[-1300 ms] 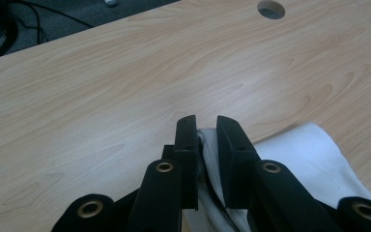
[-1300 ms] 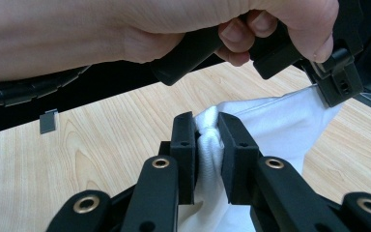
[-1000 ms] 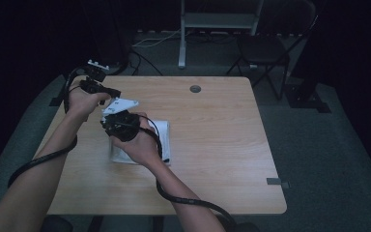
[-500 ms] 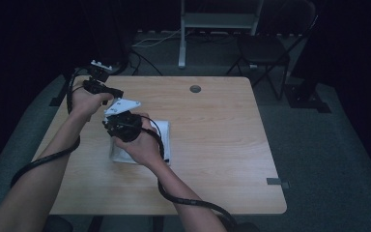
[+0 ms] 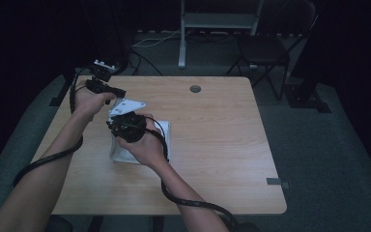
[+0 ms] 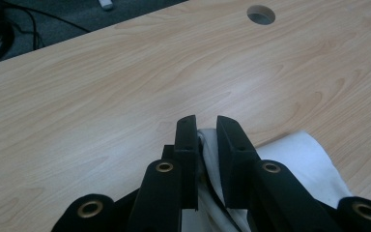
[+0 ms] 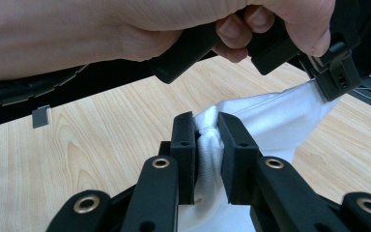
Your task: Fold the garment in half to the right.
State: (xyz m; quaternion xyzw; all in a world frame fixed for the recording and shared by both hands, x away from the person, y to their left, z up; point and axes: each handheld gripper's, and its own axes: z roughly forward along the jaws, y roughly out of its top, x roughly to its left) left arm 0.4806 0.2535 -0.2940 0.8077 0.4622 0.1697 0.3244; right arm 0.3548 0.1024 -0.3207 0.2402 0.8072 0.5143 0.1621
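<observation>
A white cloth (image 5: 163,139) lies partly on the wooden table (image 5: 212,145), left of centre, and both grippers lift part of it. In the left gripper view, my left gripper (image 6: 206,140) is shut on a bunched fold of the cloth (image 6: 299,159). In the right gripper view, my right gripper (image 7: 207,137) is shut on another bunched edge of the cloth (image 7: 275,121). There the left hand (image 7: 174,29) and its gripper (image 7: 331,77) hold the far corner, with the cloth stretched between. From above, the left gripper (image 5: 118,94) is just behind the right gripper (image 5: 118,126).
A round cable hole (image 5: 195,89) sits near the table's far edge. A small grey tag (image 5: 275,181) lies at the right front edge. A chair (image 5: 270,48) and a metal stand (image 5: 217,21) are on the floor beyond the table. Cables trail off the front and left.
Both hands have drifted slightly to the right. Each gripper has kept its hold on the cloth throughout.
</observation>
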